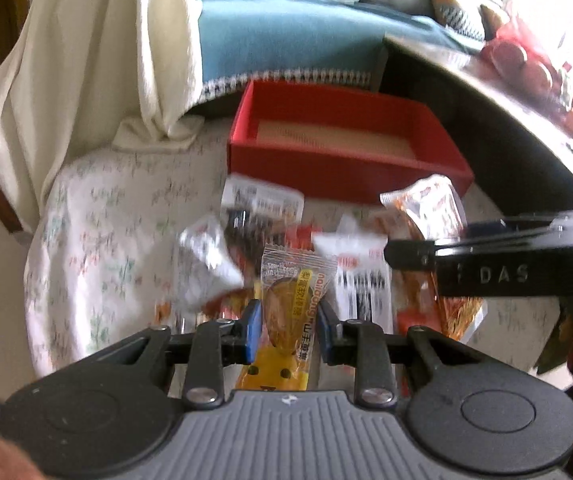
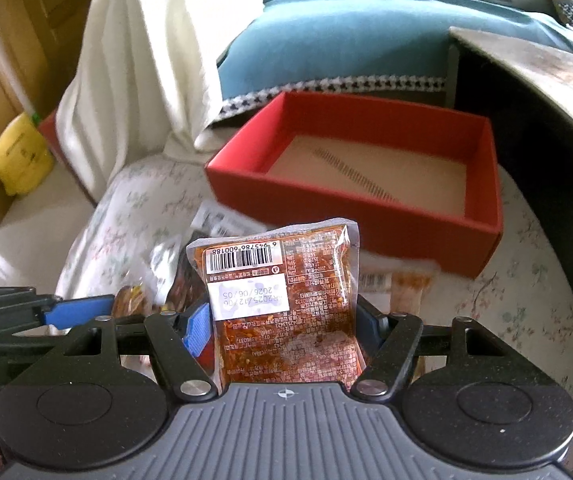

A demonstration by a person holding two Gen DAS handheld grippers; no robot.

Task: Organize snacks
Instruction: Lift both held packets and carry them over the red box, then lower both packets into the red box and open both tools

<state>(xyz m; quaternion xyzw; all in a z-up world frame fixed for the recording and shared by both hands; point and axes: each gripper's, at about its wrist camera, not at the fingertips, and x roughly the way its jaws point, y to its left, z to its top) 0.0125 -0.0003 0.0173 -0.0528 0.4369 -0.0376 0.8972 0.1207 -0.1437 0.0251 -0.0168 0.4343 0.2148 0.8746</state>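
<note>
My left gripper (image 1: 289, 318) is shut on a small yellow snack packet (image 1: 291, 304), held above a blurred heap of snack packets (image 1: 270, 232) on the floral cloth. Behind the heap stands an open red box (image 1: 346, 160) with a tan bottom and nothing in it. My right gripper (image 2: 282, 320) is shut on a clear packet of red-orange food (image 2: 282, 292), label and barcode facing me, in front of the red box (image 2: 358, 208). The right gripper's arm (image 1: 486, 260) shows at the right of the left wrist view. The left gripper's blue pad (image 2: 82, 310) pokes in at the left of the right wrist view.
A white cloth (image 1: 98, 60) hangs at the back left beside a blue sofa cushion (image 1: 286, 36). A dark table edge (image 1: 506, 120) curves along the right with red items on it. A yellow bag (image 2: 14, 152) sits far left by cardboard.
</note>
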